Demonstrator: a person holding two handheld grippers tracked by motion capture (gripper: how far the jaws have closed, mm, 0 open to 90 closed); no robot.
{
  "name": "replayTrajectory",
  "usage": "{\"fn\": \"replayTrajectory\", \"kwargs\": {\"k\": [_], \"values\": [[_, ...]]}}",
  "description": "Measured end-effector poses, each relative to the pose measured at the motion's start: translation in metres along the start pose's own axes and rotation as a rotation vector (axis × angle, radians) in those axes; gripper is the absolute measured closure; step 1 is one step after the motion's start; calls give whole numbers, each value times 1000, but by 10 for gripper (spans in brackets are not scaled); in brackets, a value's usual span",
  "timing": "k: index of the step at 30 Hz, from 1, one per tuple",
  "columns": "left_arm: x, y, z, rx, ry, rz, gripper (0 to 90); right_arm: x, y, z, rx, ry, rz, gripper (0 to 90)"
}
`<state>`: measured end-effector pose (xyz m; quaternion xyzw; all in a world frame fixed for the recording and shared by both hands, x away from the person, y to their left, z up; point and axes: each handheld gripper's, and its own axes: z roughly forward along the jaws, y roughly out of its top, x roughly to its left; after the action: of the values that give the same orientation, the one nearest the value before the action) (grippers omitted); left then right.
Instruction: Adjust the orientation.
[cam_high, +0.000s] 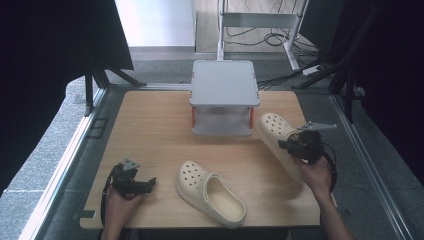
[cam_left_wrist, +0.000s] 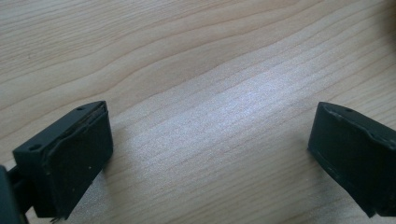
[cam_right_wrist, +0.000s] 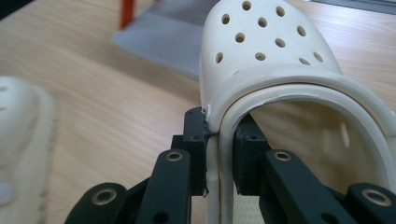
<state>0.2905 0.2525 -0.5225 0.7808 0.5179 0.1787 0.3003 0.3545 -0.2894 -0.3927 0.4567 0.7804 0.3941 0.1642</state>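
Two cream clogs with holed toes are here. One clog (cam_high: 210, 192) lies on the wooden table (cam_high: 150, 135) near the front middle, toe pointing left and back. The other clog (cam_high: 275, 131) (cam_right_wrist: 275, 70) is at the right, its toe toward the grey shelf, and my right gripper (cam_high: 292, 145) (cam_right_wrist: 219, 154) is shut on its side wall, one jaw inside and one outside. At the front left, my left gripper (cam_high: 150, 184) (cam_left_wrist: 210, 154) rests low over bare wood, jaws open with nothing between them.
A grey two-level shelf (cam_high: 224, 82) with orange posts stands at the back middle of the table. Black curtains hang on both sides. A metal stand and cables sit on the floor beyond the table's far edge.
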Motion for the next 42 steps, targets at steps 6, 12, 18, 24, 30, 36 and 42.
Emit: {"fn": "replayTrajectory", "kwargs": {"k": [6,12,18,24,30,36,42], "values": [[0,0,0,-1,0,-2,0,33,3,10,22,57,-56,778],[0,0,0,0,-1,-1,0,72,7,27,48,110,-121,777],[0,0,0,-2,-1,-3,0,118,4,50,75,176,-190,776],[0,0,0,-2,0,-2,0,146,-2,76,113,204,-222,775],[0,0,0,-1,0,-1,0,156,-11,85,149,235,-214,772],[0,0,0,-3,-2,-1,0,147,-12,84,149,278,-187,641],[0,0,0,-1,0,-1,0,132,-5,66,122,316,-190,406]]}}
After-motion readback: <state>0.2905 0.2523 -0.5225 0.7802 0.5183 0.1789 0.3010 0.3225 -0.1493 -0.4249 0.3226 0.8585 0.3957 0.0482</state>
